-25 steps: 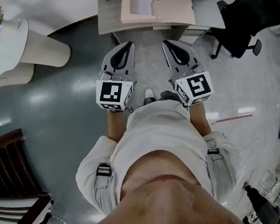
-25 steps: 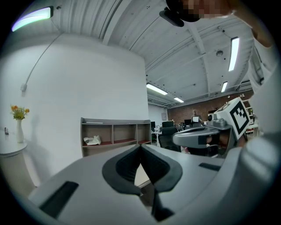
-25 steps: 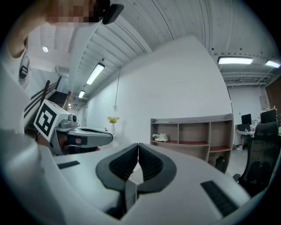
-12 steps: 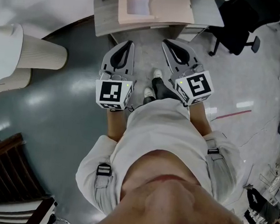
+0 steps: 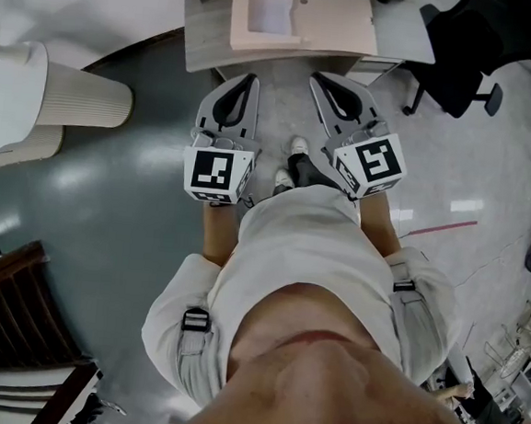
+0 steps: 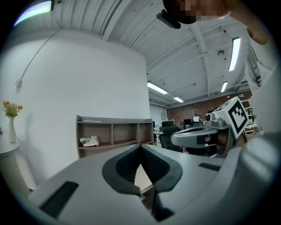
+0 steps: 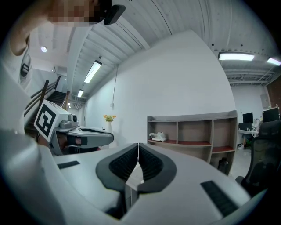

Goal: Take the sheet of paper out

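Observation:
A pale pink flat box [image 5: 328, 20] lies on a grey desk [image 5: 205, 37] at the top of the head view. A white sheet of paper [image 5: 269, 11] shows in its left part. Both grippers are held out in front of the person's body, short of the desk. My left gripper [image 5: 252, 78] has its jaws closed together with nothing between them, and its own view shows the tips [image 6: 140, 147] meeting. My right gripper [image 5: 316, 76] is likewise shut and empty, with its tips [image 7: 138, 145] touching.
A black office chair [image 5: 464, 48] stands right of the desk. A white round table [image 5: 9, 82] on a ribbed base [image 5: 81, 98] is at the left, and a dark wooden chair [image 5: 6, 322] at lower left. A wall shelf [image 6: 112, 136] [image 7: 193, 132] stands ahead.
The person has taken a step, and a shoe now shows between the grippers. Both grippers stay shut and keep much the same place in front of the body.

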The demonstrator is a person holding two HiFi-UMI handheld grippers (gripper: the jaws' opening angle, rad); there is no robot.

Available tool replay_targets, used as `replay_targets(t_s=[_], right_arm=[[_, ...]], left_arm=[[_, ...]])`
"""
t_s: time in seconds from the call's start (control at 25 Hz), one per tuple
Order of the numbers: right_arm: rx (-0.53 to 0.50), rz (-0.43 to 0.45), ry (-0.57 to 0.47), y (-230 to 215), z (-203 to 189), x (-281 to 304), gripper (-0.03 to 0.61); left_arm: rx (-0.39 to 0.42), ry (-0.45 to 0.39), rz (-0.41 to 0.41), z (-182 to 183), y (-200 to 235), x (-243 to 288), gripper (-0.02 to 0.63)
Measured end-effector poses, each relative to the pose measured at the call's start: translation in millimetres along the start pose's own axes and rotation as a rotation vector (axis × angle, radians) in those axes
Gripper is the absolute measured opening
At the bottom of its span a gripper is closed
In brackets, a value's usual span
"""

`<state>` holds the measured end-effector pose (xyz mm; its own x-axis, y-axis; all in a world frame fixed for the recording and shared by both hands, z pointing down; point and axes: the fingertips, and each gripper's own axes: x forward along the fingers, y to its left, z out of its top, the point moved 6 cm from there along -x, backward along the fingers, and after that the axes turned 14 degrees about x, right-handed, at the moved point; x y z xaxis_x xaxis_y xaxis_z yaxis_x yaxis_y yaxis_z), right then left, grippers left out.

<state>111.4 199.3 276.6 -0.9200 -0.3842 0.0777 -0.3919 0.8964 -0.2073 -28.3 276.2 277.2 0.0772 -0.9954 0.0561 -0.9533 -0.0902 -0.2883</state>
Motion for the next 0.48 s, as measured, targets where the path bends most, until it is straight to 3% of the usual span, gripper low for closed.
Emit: replay_targets(t_s=[0.48], right_arm=[[0.039, 0.039, 0.010, -55, 7, 51, 0.021]], left_arm=[[0.002, 0.066, 0.029, -10, 27, 62, 0.017]])
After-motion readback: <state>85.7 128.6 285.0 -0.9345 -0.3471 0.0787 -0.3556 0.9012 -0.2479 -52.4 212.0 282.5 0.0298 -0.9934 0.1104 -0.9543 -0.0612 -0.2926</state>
